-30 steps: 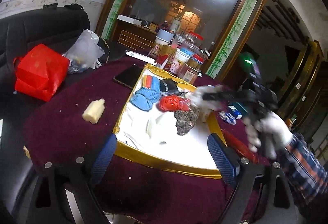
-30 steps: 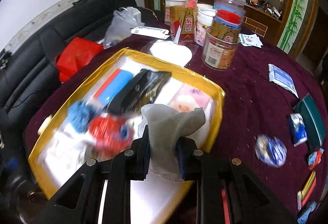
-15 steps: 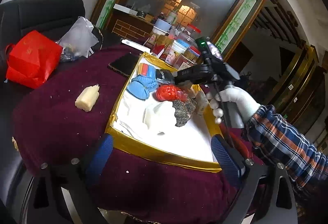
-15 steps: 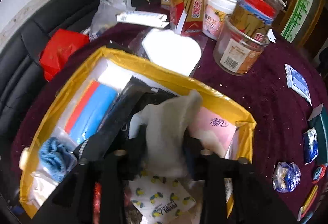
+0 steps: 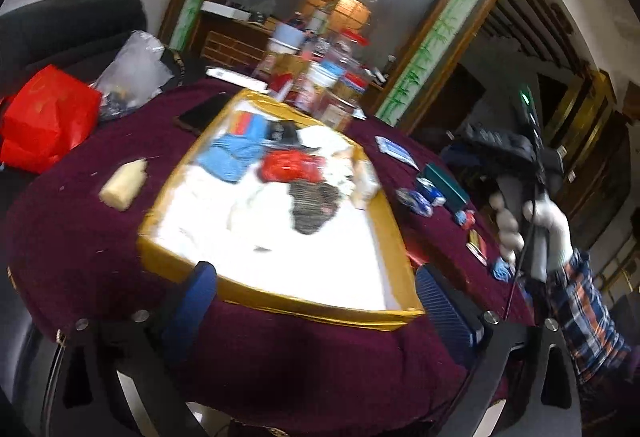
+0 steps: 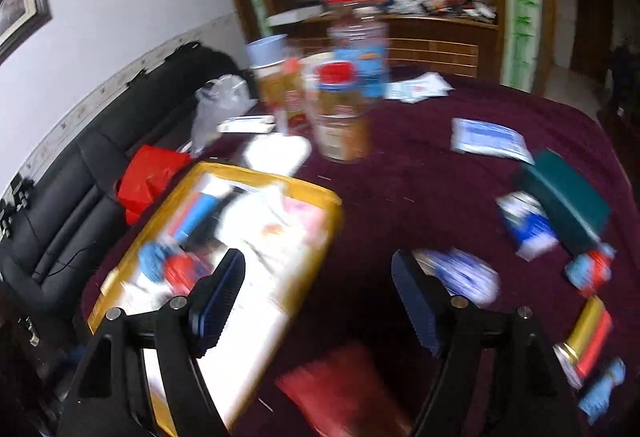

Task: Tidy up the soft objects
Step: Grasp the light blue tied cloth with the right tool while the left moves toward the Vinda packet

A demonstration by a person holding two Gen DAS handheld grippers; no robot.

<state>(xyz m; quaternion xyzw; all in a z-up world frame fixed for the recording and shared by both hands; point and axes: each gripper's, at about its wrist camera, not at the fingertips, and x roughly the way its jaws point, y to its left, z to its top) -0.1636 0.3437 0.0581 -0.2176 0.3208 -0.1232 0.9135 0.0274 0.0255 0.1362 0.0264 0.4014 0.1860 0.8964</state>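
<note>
Right wrist: right tongs opening, empty; left tongs wide; one tray; perhaps three jars.

No text, brand or number could be read in either view. The labels on the jars at the centre top of the right wrist view were smeared by motion blur. The print on the blue-and-white packet at the right showed only as pale streaks, and markings elsewhere stayed too small or blurred.
</note>
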